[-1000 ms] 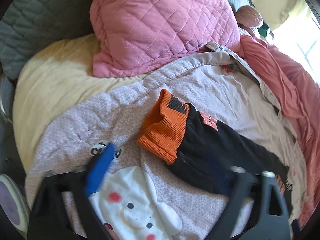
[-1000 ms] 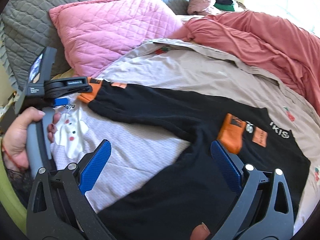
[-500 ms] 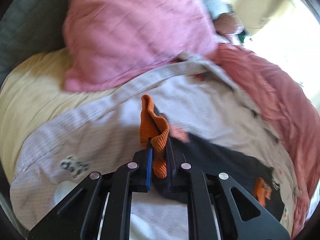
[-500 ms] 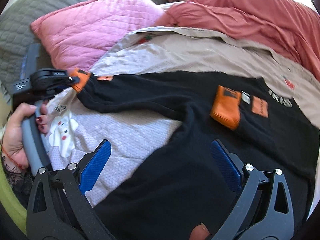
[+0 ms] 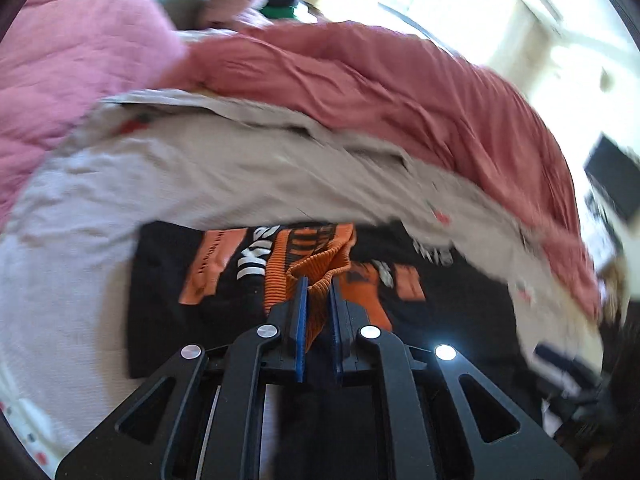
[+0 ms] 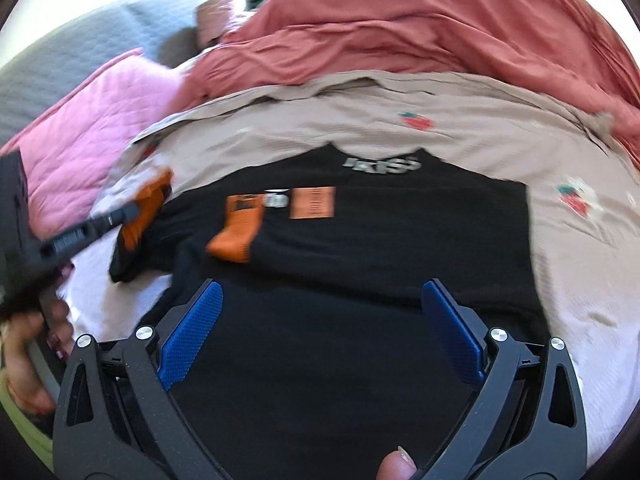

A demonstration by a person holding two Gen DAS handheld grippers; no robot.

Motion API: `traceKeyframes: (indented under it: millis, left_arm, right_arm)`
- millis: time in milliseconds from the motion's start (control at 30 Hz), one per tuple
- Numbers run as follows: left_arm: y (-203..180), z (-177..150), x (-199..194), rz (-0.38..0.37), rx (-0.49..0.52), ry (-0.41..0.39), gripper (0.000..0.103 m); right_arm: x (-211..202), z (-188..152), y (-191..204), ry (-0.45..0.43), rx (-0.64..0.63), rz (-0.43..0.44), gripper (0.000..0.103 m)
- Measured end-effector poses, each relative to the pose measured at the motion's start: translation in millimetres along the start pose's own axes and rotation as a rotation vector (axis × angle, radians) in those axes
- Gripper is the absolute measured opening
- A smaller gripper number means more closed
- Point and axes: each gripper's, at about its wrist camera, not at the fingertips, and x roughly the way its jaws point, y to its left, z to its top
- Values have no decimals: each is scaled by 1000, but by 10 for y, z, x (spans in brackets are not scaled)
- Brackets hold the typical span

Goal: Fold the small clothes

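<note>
A small black sweater point(image 6: 360, 264) with orange cuffs and patches lies flat on the bed. My left gripper point(image 5: 318, 284) is shut on the orange ribbed cuff point(image 5: 316, 256) of the left sleeve and holds it over the sweater's chest point(image 5: 168, 288). In the right wrist view the same left gripper point(image 6: 132, 214) holds that cuff point(image 6: 150, 204) at the sweater's left side. The other orange cuff point(image 6: 236, 228) lies folded onto the chest. My right gripper point(image 6: 320, 320) is open and empty above the sweater's lower part.
The sweater lies on a beige sheet point(image 6: 400, 128) with strawberry prints. A red-pink duvet point(image 6: 420, 28) is bunched behind it. A pink quilted pillow point(image 6: 80, 136) sits at the left against a grey headboard point(image 6: 80, 56). Both views are motion-blurred.
My left gripper closed on the orange cuff and carried the sleeve across toward the sweater's chest. My right gripper stayed open and moved over the lower part of the sweater.
</note>
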Motion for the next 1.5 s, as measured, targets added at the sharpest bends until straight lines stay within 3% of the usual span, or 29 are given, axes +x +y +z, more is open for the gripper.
traceKeyframes:
  millis: [233,333,467,633,767,833,933,1100,1200,1233,1267,1333,1367,1500]
  left_arm:
    - [-146,-420,602,-117,68,227,16]
    - [-191,-456,634,-173,65,255,32]
    - [-175,-260,330,-238,43,188,33]
    - [285,39,5,-88,-28,73,34]
    - [749,157,-72,102,-88,53,40]
    - [918,186,-65,163,-119,52,40]
    - [1105,237,-39,160,-201,62,45]
    - [1083,267,-21,163,-195,48,49]
    - [1053,265,-51,154,-188,38,51]
    - [1043,264,-58,153,-184,36,51]
    - [1042,265,-64,154,-185,33,51]
    - [1043,266,-64,151,-189,31,51]
    - [1049,266,-68,151,-192,28,51]
    - [1054,271,-75,148,-192,14,58]
  right_arm:
    - [140,-60,-73,34,22,-21,94]
    - [182,-73,13,45,6,-19,94]
    - [239,-64,118,61,-4,-8,94]
    - [405,-15,349,94,-21,44,94]
    - [650,41,657,141,-31,130,94]
    - [774,54,766,169,-18,168,94]
    - [961,75,902,210,21,223,94]
    - [1276,116,943,259,113,275,94]
    - [1414,105,927,280,180,293,77]
    - [1426,106,929,278,187,291,66]
    - [1432,112,944,274,191,296,50]
    - [1397,132,998,263,183,309,27]
    - [1378,147,1031,255,167,314,9]
    - [1107,290,1172,160,42,335,6]
